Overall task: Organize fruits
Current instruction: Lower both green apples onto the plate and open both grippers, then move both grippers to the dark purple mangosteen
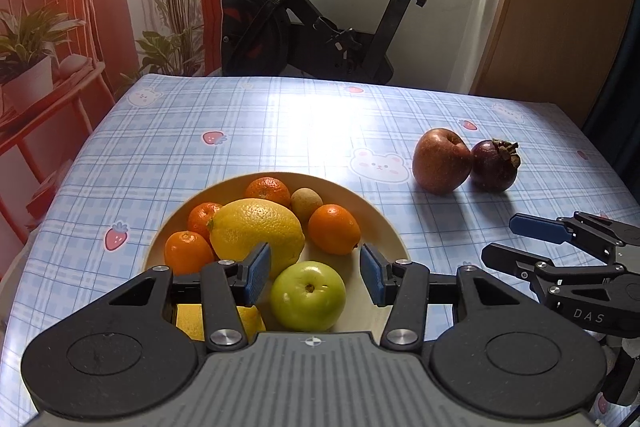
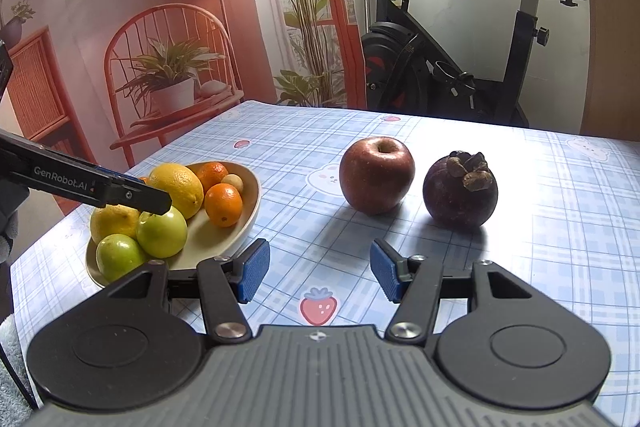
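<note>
A cream bowl (image 1: 376, 223) holds a big lemon (image 1: 256, 231), several oranges, a kiwi (image 1: 306, 203) and a green apple (image 1: 308, 295). My left gripper (image 1: 314, 267) hovers over that apple, open, with its pads clear of the apple's sides. In the right wrist view its tip (image 2: 156, 201) sits just above the same green apple (image 2: 162, 231), and a second green apple (image 2: 118, 257) lies beside it. A red apple (image 2: 376, 179) and a dark mangosteen (image 2: 460, 191) stand side by side on the table. My right gripper (image 2: 318, 267) is open and empty, short of them.
The table wears a blue checked cloth (image 2: 540, 247) with strawberry and bear prints. Behind its far edge stands a black exercise bike (image 2: 440, 67). A printed backdrop (image 2: 120, 7) with a chair and plants hangs at the left. A gloved hand shows at the left edge of the right wrist view.
</note>
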{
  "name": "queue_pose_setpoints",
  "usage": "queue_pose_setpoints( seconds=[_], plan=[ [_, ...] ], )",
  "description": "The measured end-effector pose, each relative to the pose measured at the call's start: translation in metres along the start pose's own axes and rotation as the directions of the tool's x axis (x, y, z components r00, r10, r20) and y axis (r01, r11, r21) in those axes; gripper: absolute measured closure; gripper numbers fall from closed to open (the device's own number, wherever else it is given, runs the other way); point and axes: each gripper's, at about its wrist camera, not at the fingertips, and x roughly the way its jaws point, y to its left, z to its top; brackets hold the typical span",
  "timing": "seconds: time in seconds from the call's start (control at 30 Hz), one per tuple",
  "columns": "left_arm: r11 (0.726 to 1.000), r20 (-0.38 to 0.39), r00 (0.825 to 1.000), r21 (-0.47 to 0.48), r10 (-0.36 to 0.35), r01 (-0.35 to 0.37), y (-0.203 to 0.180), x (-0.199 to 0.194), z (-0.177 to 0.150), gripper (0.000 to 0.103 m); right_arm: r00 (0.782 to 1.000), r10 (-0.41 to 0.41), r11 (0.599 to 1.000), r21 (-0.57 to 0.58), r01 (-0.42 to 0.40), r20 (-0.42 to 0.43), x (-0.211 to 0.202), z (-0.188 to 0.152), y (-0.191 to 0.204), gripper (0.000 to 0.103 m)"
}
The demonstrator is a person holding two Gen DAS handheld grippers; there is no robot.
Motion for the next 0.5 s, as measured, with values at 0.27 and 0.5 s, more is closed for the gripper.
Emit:
queue_pose_setpoints(
  seconds=[0.27, 0.5],
  plan=[
    [0.998, 0.092, 0.995, -0.046, -0.033, 0.038, -0.017, -0.006, 0.013, 0.051, 0.998, -0.048, 0.999, 0.007, 0.048, 0.031, -0.012, 0.004, -0.013, 0.044],
    [0.996, 0.155, 0.986, -0.051, -0.068, 0.077, -0.039, -0.005, 0.036, 0.051, 0.991, -0.112, 0.994, 0.022, 0.111, 0.077, -0.028, 0.022, -0.037, 0.044]
  ],
)
